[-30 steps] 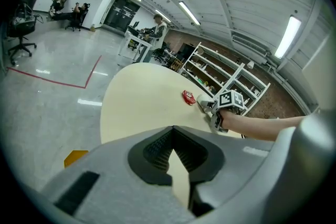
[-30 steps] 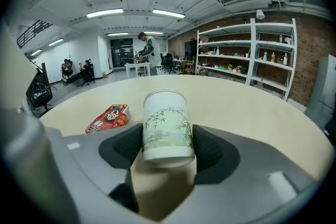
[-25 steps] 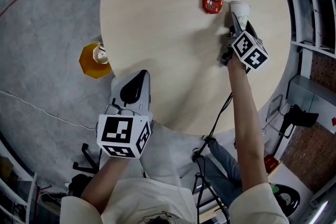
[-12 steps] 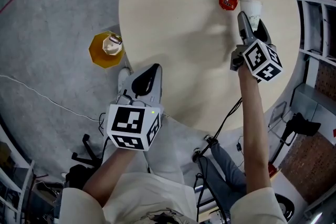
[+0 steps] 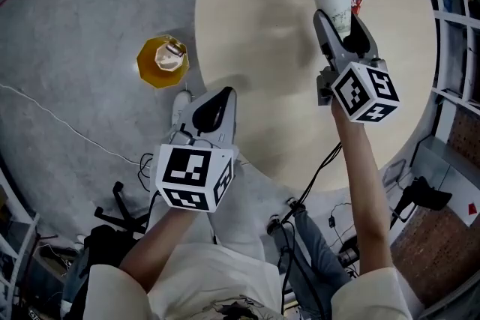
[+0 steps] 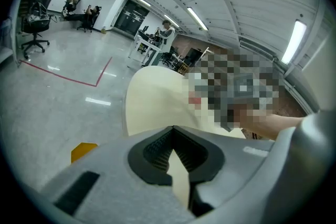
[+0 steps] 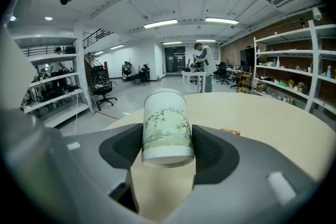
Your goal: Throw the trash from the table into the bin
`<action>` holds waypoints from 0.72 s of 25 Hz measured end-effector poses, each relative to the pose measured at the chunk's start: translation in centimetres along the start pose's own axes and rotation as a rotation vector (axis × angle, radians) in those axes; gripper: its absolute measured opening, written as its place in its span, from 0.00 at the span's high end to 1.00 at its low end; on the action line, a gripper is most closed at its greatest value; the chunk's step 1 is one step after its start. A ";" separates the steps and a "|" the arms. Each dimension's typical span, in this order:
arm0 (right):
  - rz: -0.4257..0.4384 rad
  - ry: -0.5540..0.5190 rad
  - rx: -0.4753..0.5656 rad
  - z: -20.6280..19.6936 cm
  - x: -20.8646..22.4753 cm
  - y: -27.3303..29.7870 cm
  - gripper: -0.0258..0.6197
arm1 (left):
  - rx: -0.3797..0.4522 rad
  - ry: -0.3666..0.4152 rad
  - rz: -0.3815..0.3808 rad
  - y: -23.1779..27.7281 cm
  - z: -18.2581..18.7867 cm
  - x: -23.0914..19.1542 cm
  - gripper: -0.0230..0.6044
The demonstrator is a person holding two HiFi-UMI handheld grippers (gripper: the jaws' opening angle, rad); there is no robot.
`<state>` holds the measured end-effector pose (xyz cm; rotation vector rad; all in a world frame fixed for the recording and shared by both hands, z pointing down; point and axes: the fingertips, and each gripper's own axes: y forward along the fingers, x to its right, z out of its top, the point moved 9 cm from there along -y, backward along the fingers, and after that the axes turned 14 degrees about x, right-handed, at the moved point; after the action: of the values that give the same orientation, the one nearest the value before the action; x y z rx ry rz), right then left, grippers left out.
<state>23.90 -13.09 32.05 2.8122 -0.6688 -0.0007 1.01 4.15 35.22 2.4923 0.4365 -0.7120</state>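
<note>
A paper cup (image 7: 167,126) printed with bamboo, pinched in the right hand-held gripper (image 5: 339,26) and held clear of the round worktop (image 5: 255,49).

The cup stands upright between the two pads, its base showing above the pale surface. Just behind it a red wrapper (image 5: 355,4) lies on the worktop, not yet picked up. The left hand-held gripper (image 5: 212,110) hangs near the worktop's edge with its jaws pressed together on nothing. The yellow bin (image 5: 162,61) sits on the floor beyond that edge – well apart from the cup. The step in hand looks like the carry; next, the cup must cross the worktop, come over the bin's mouth, and be let go.
</note>
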 end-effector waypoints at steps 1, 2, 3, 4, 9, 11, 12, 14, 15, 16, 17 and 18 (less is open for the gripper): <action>0.029 -0.005 -0.006 0.0 -0.9 0.5 0.50 | 0.006 -0.003 0.007 -0.2 0.1 -0.2 0.95; 0.058 -0.011 -0.011 0.0 -1.9 0.9 0.50 | 0.012 -0.006 0.015 -0.4 0.2 -0.4 0.95; 0.087 -0.018 -0.016 0.0 -2.8 1.4 0.50 | 0.017 -0.010 0.023 -0.6 0.3 -0.7 0.95; 0.115 -0.023 -0.019 0.0 -3.6 1.8 0.50 | 0.022 -0.013 0.032 -0.8 0.4 -0.9 0.95; 0.249 -0.053 -0.049 -0.2 -7.7 3.7 0.50 | 0.048 -0.034 0.076 -1.9 0.9 -2.4 0.95; 0.300 -0.066 -0.063 -0.6 -9.4 4.5 0.50 | 0.061 -0.044 0.096 -2.3 1.0 -3.4 0.95; 0.323 -0.069 -0.068 -0.7 -10.3 4.9 0.50 | 0.066 -0.049 0.106 -2.5 1.1 -3.9 0.95; 0.365 -0.071 -0.074 -1.0 -12.0 5.5 0.50 | 0.074 -0.060 0.124 -2.9 1.0 -4.7 0.95; 0.386 -0.071 -0.077 -1.1 -12.8 5.7 0.50 | 0.078 -0.066 0.132 -3.1 0.9 -5.0 0.95; 0.408 -0.073 -0.079 -1.2 -13.6 6.0 0.50 | 0.081 -0.071 0.139 -3.3 0.9 -5.4 0.95; 0.429 -0.073 -0.081 -1.3 -14.4 6.2 0.50 | 0.085 -0.076 0.145 -3.4 0.9 -5.7 0.95; 0.449 -0.072 -0.084 -1.3 -15.2 6.4 0.50 | 0.088 -0.081 0.153 -3.5 0.8 -6.0 0.95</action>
<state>7.54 -11.59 34.04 2.5324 -1.2691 -0.0464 -5.72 5.62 36.63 2.5350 0.1864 -0.7826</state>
